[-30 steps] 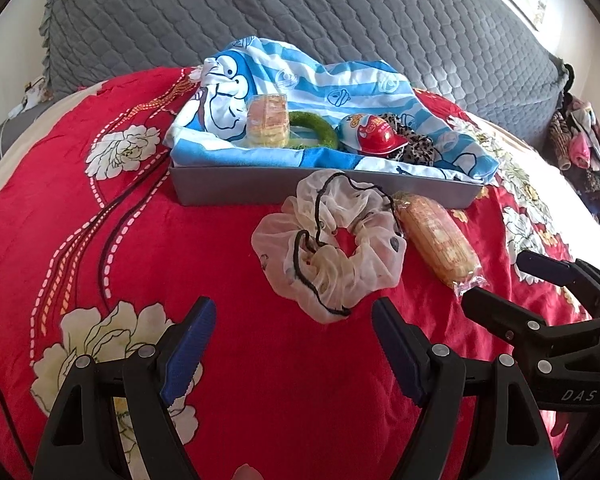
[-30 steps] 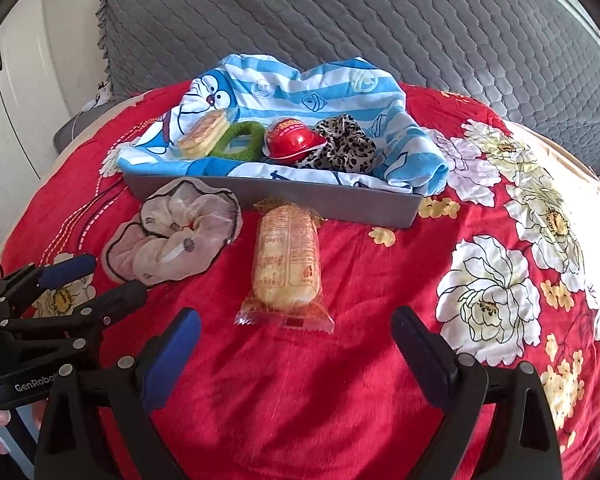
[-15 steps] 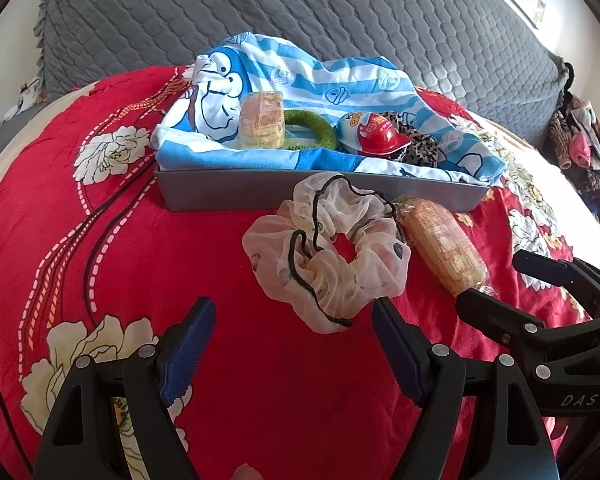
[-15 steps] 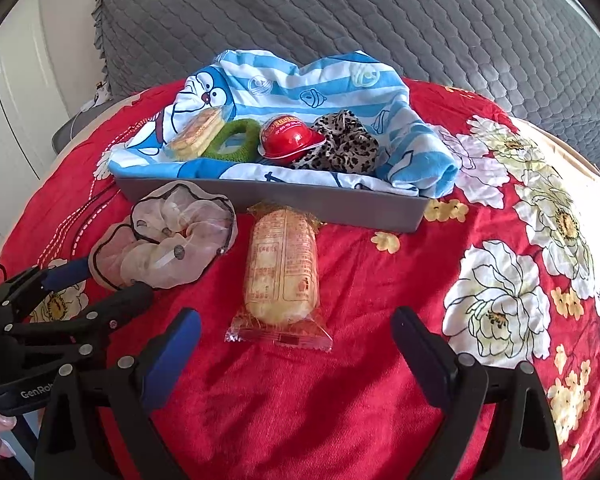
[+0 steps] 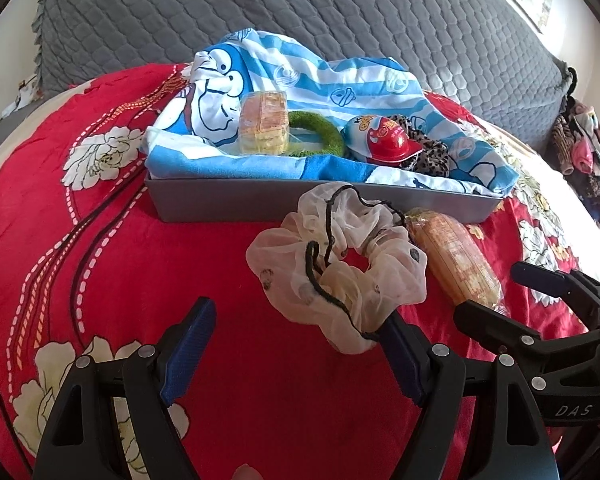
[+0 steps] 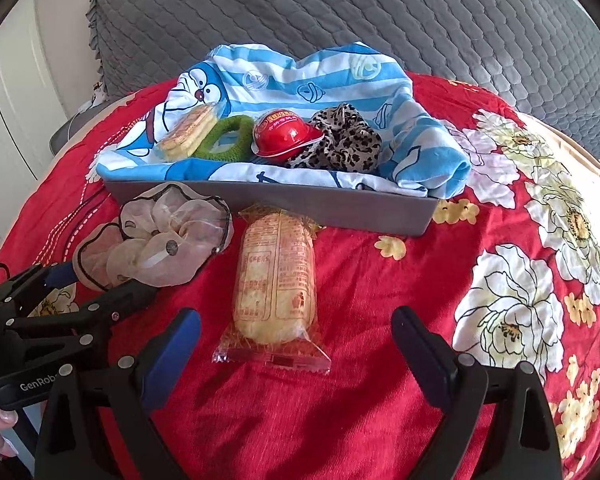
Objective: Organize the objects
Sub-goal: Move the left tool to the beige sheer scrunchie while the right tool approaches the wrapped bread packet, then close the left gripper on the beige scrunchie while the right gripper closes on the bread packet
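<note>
A sheer cream scrunchie (image 5: 336, 268) with black trim lies on the red bedspread before the grey tray (image 5: 260, 200). My left gripper (image 5: 296, 348) hovers just short of it, open; the scrunchie's near edge overlaps the right finger (image 5: 400, 356). A wrapped snack bar (image 6: 276, 280) lies lengthwise beside the scrunchie (image 6: 156, 244). Its near end sits between the fingers of my open right gripper (image 6: 298, 352), with the pads apart from it. Each gripper shows in the other's view: right gripper (image 5: 540, 300), left gripper (image 6: 80, 292).
The tray (image 6: 340, 208) is lined with a blue striped cartoon cloth (image 6: 292, 76) and holds wrapped biscuits (image 6: 188, 132), a green ring scrunchie (image 6: 228, 140), a red helmet-shaped pack (image 6: 284, 136) and a leopard scrunchie (image 6: 348, 140). A grey quilted cushion (image 5: 300, 12) rises behind. Clothes pile (image 5: 580, 148) far right.
Both grippers have edged forward: the scrunchie now reaches the left gripper's right finger, and the snack bar's near end has come between the right gripper's fingers. Jaws unchanged.
</note>
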`<state>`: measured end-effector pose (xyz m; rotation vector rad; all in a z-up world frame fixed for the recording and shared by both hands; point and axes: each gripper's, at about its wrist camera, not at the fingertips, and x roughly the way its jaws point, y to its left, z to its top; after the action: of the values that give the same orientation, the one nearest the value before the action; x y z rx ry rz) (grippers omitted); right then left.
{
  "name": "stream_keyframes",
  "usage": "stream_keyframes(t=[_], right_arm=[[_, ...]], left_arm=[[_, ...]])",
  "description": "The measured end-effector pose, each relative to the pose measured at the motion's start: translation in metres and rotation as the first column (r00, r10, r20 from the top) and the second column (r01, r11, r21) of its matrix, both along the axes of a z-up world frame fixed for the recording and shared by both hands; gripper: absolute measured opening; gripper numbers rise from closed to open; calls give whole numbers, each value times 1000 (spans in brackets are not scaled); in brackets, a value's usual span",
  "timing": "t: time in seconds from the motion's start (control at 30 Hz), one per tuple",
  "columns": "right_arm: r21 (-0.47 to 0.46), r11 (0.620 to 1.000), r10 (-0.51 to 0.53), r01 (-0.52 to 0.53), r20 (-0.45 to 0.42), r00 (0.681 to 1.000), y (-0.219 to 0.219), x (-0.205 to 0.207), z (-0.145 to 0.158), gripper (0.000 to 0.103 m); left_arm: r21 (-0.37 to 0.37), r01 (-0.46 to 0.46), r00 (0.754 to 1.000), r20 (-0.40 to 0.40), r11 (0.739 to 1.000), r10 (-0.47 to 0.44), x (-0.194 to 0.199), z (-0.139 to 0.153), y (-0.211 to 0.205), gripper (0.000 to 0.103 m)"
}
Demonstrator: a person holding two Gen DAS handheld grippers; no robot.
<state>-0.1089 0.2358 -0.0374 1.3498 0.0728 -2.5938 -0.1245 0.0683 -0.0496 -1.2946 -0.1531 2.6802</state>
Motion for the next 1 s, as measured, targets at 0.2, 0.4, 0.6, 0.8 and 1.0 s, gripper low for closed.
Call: stream_keyframes(t=[0.2, 0.4, 0.6, 0.8, 1.0], right_arm=[[-3, 1000, -3, 3, -4, 1000, 1, -5, -1, 95], [-5, 1000, 2, -2, -4, 1000, 0, -10, -4, 87], [-11, 1000, 8, -8, 6, 1000, 0, -15, -7, 80], [-16, 1000, 11, -11, 11, 1000, -1, -25, -10, 75], [-7, 1000, 21, -21, 15, 1000, -3, -28, -15, 65]], left_arm=[[7, 3, 1000, -3, 1000, -3, -8, -3, 4, 81], [23, 3, 1000, -7, 1000, -3, -13, -3, 4, 81], [35, 5, 1000, -9, 999, -5, -19, -5, 3, 81], [46, 2, 1000, -8, 999, -2, -23, -8, 1, 81], [66, 10, 1000, -7, 998, -10, -30, -11, 1, 80]])
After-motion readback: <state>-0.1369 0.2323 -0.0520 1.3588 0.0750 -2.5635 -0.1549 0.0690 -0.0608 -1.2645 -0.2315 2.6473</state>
